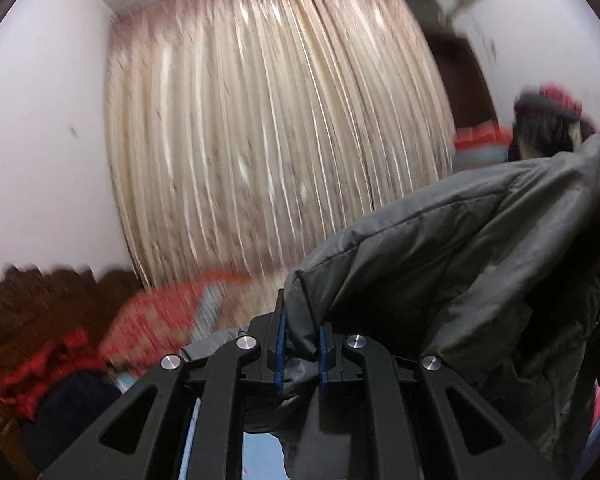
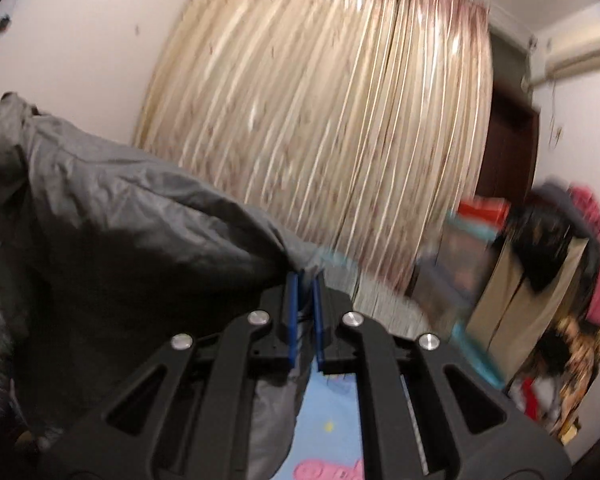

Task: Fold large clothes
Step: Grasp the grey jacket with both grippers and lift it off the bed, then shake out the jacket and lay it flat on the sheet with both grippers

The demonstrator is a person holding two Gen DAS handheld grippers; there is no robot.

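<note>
Cream pleated curtains (image 1: 268, 128) are filling the background of both views, blurred as if the cameras are moving, with a wall air conditioner (image 2: 576, 48) high at the right and a heap of red and dark clothing (image 1: 48, 380) lying low at the left. Below, a light blue cartoon-print sheet (image 2: 332, 436) is showing between the claw arms.

A grey padded jacket (image 1: 460, 248) is hanging in the air between the two claws. The left claw (image 1: 302, 344) is pinching a bunched edge of it between its blue pads, and the right claw (image 2: 305, 320) is gripping another edge likewise; the jacket's bulk is sagging between and below them.

This looks like the lift-and-spread step, before laying the garment flat. To do it well, both claws should be keeping firm hold, drawing apart evenly until the fabric is hanging taut and square, then lowering it onto the sheet without letting the slippery shell slide out. Matching heights will be helping to avoid twists.
</note>
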